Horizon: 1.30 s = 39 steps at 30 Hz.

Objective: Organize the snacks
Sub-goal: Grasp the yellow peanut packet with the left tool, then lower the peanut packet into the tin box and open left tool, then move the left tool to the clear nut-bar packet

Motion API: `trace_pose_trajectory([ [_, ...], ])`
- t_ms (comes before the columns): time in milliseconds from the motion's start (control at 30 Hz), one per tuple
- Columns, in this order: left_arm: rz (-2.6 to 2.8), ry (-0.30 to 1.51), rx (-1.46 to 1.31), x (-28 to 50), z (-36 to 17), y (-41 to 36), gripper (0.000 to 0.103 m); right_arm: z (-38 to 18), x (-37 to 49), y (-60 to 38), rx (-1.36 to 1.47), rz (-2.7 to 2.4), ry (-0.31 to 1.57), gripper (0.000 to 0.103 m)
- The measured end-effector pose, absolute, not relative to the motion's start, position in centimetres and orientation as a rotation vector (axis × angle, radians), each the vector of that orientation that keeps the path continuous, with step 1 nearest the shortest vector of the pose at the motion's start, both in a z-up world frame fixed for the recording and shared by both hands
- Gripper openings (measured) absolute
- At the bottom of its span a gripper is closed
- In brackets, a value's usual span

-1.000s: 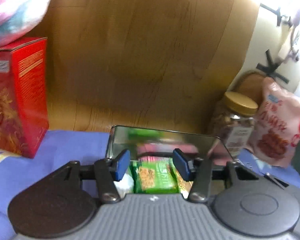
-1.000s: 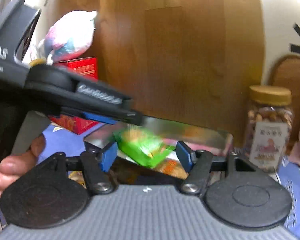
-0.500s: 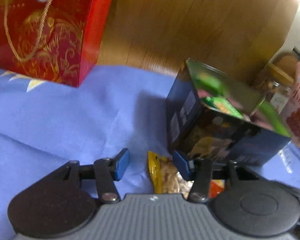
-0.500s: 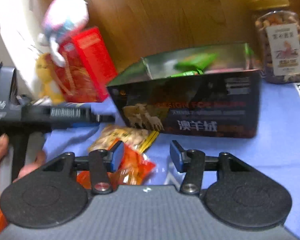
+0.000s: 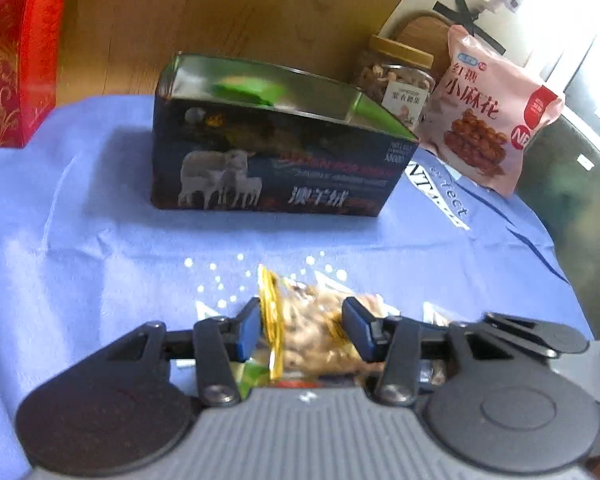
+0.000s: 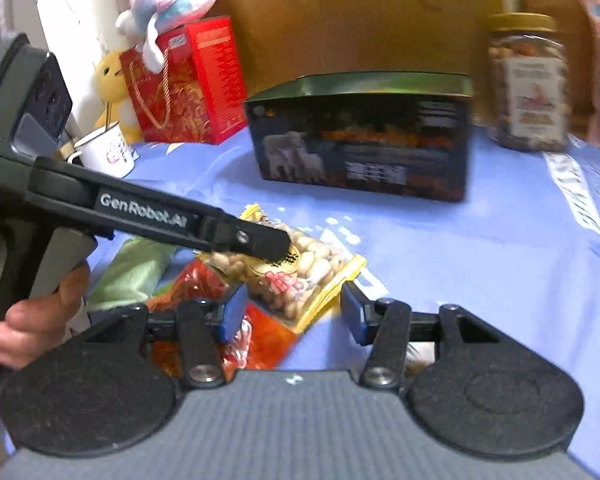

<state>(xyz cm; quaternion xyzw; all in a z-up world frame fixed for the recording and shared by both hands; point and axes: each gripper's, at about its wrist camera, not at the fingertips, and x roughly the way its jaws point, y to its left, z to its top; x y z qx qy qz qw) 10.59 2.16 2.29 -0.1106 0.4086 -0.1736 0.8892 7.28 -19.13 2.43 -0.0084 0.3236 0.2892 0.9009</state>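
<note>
A dark open box with sheep printed on it (image 5: 276, 168) (image 6: 364, 152) stands on the blue cloth, with a green packet (image 5: 252, 90) inside. A yellow-edged peanut packet (image 5: 312, 332) (image 6: 300, 268) lies in front of it. My left gripper (image 5: 300, 328) is open with its fingers on either side of the packet. My right gripper (image 6: 292, 312) is open just behind the packet's near end. An orange-red packet (image 6: 260, 340) and a green packet (image 6: 132, 272) lie beside the peanuts.
A red gift box (image 6: 188, 80) with a plush toy (image 6: 168, 4) on it, a yellow toy (image 6: 110, 80) and a white mug (image 6: 104, 152) stand at the left. A nut jar (image 6: 528, 84) and a pink snack bag (image 5: 496, 108) stand at the right.
Both grippers have pulled back from above the box and come down to the snack packets in front of it. The left gripper now straddles the peanut packet.
</note>
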Motion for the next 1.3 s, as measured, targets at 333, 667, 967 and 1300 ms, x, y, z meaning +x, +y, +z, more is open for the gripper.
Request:
trace_pose_trajectory([
  [333, -0.357, 0.870, -0.194, 11.0, 2.0, 1.5, 0.039, 1.7, 7.6, -16.1, -0.188, 0.582, 0.633, 0.052],
  [667, -0.404, 0.688, -0.253, 11.3, 8.3, 2.6, 0.027, 5.5, 8.5, -15.6, -0.149, 0.556, 0.422, 0.040],
  [967, -0.217, 0.622, -0.280, 19.3, 10.2, 5.1, 0.037, 9.0, 16.8, -11.2, -0.257, 0.523, 0.336, 0.045],
  [1300, -0.304, 0.645, -0.282, 13.5, 8.5, 5.0, 0.035, 8.3, 9.9, -21.8, 0.094, 0.528, 0.466, 0.045],
])
